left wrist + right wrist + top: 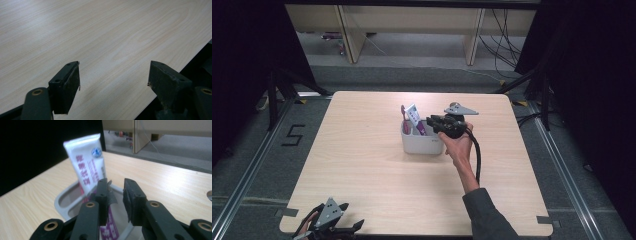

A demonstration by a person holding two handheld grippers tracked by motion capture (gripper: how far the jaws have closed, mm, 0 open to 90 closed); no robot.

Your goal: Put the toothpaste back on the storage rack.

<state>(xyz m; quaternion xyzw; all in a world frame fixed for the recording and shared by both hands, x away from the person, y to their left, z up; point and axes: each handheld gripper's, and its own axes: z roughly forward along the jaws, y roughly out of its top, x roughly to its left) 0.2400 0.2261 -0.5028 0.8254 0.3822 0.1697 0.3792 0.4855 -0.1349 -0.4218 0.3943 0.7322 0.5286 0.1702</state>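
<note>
At the table's middle, the white plastic toothpaste tube (86, 161) is leaning upright in the grey plastic caddy (421, 143); the right gripper (116, 195), jaws narrowly parted and empty, is hovering just beside it. The left gripper (113, 77) is idling released at the near-left edge.

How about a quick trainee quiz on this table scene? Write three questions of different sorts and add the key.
1. True or false: the toothpaste tube stands in the white holder.
2. Pick one. The left tool has its jaws: A) wide apart over the table; B) shut on the tube; C) shut on a cup.
3. Fill in: the ___ tool is at the holder, its jaws a narrow gap apart with nothing between them.

Key: 1 true. 2 A. 3 right, meaning the right tool.
</note>
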